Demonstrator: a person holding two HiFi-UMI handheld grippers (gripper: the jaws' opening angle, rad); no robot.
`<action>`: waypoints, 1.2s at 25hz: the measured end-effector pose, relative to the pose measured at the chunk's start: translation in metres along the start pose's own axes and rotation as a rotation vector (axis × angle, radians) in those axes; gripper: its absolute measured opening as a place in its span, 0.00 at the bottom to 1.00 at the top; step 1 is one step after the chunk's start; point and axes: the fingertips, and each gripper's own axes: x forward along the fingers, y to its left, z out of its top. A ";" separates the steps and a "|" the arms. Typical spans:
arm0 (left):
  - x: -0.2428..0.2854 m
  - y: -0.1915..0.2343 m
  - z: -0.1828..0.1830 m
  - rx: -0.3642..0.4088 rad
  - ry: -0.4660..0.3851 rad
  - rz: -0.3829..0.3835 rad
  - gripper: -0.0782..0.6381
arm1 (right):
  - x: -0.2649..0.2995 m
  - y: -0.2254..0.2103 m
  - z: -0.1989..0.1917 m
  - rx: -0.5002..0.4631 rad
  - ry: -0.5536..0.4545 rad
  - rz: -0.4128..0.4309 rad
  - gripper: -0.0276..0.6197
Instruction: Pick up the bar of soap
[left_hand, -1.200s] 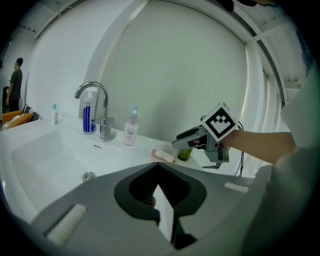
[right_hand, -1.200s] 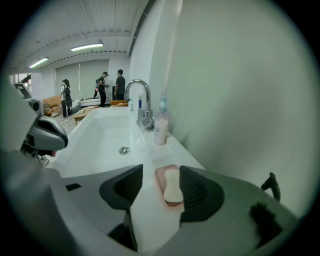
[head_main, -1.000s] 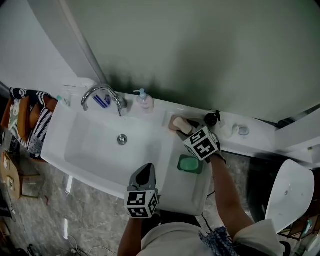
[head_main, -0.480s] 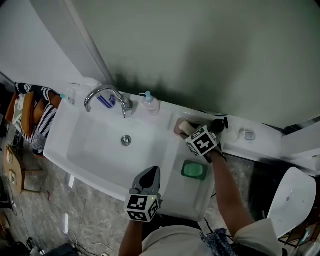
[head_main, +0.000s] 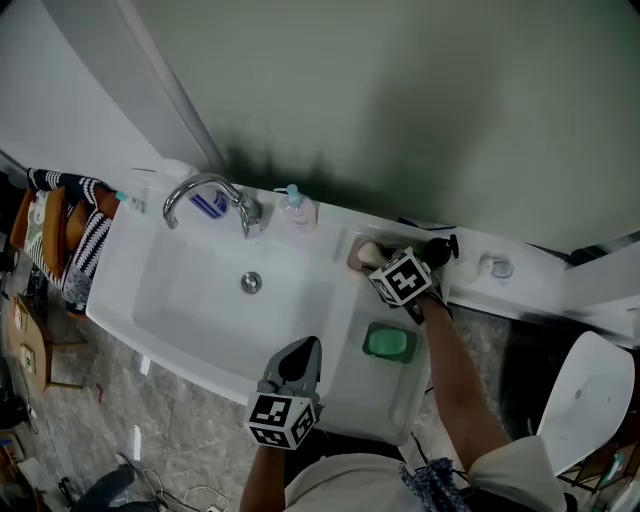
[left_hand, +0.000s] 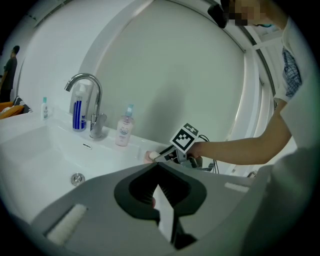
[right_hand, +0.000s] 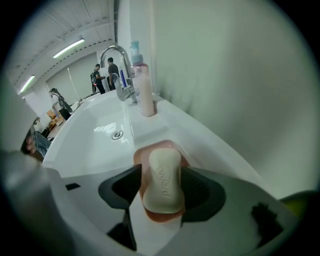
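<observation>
Far left: striped towel (head_main: 62, 238), heaped beyond the tabletop's end, no part in the job. Tap (head_main: 205, 188) at the far rim, over the white basin (head_main: 175, 300), with the drain (head_main: 251, 283) at its middle. Pump bottle (head_main: 293, 207) just right of the tap, upright against the wall. Left tool (head_main: 298, 352) over the basin's near edge: jaws brought together, nothing in them; judged parked there to leave the other arm's reach free. Soap (right_hand: 163, 172): pale oval bar lying flat in a pink dish (right_hand: 150, 148) on the far ledge right of the basin, its length running away from the tool. Right tool (head_main: 378, 262): jaws apart by about the bar's width, one pad along each long side and close in; the bar rests in the dish, not lifted. Judged set across the narrow way because that width suits the opening; a wet bar may slip when squeezed. Green pad (head_main: 387, 342) on the near ledge, apart from the dish. Tabletop (head_main: 345, 388): glossy white moulded sink unit, smooth, likely slick. Room: plain grey-green wall (head_main: 400, 100) behind, grey veined stone floor (head_main: 100, 420) below, white chair (head_main: 585, 390) at the right.
</observation>
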 end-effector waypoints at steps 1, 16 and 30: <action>0.000 0.000 -0.001 -0.002 0.001 0.002 0.12 | 0.001 -0.001 0.001 0.013 -0.003 0.000 0.41; 0.003 0.011 -0.002 0.005 0.014 0.027 0.12 | 0.016 -0.004 0.000 0.006 0.009 -0.009 0.41; -0.001 0.015 -0.004 0.000 0.008 0.056 0.12 | 0.017 -0.007 -0.001 0.033 0.103 -0.023 0.37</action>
